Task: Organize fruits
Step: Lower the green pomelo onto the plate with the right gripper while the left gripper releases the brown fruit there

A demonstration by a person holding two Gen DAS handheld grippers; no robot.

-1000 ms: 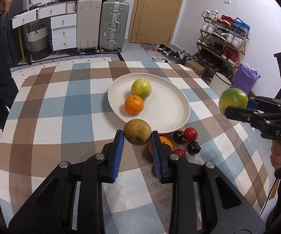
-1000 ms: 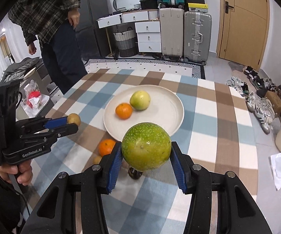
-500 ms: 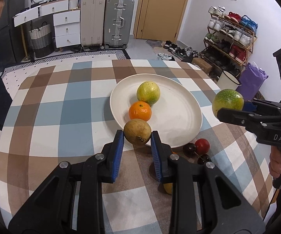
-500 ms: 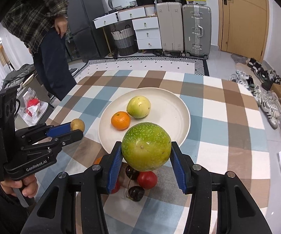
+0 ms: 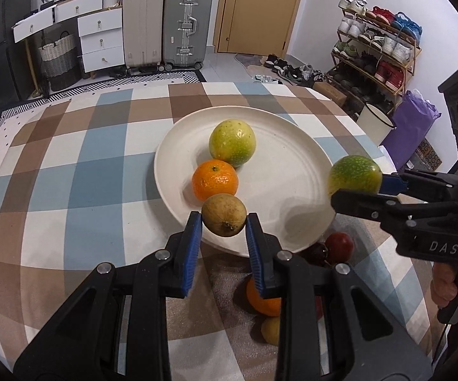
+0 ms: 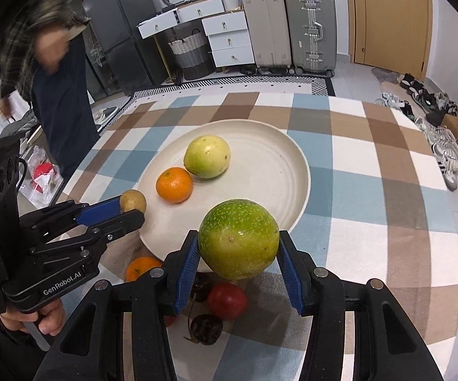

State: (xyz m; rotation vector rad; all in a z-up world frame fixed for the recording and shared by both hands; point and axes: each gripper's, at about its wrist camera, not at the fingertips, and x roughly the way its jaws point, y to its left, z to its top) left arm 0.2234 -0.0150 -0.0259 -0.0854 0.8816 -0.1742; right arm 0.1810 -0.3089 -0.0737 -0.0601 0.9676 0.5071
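A white plate [image 5: 289, 171] [image 6: 273, 165] on the checked tablecloth holds a yellow-green fruit [image 5: 232, 142] [image 6: 207, 157] and an orange [image 5: 215, 180] [image 6: 174, 184]. My left gripper [image 5: 224, 219] [image 6: 130, 208] is shut on a small brown fruit [image 5: 224, 214] [image 6: 133, 201] above the plate's near-left rim. My right gripper [image 6: 238, 247] [image 5: 359, 187] is shut on a large green speckled fruit [image 6: 238, 238] [image 5: 355, 174] above the plate's near-right rim.
On the cloth in front of the plate lie a second orange [image 6: 141, 266] [image 5: 262, 301], a red fruit [image 6: 227, 300] [image 5: 340, 244], dark cherries [image 6: 206, 328] and a small yellow fruit [image 5: 270, 330]. A person [image 6: 60, 101] stands at the table's left side.
Both grippers have moved forward with their fruits, from over the loose fruit on the cloth to over the plate's near rim.
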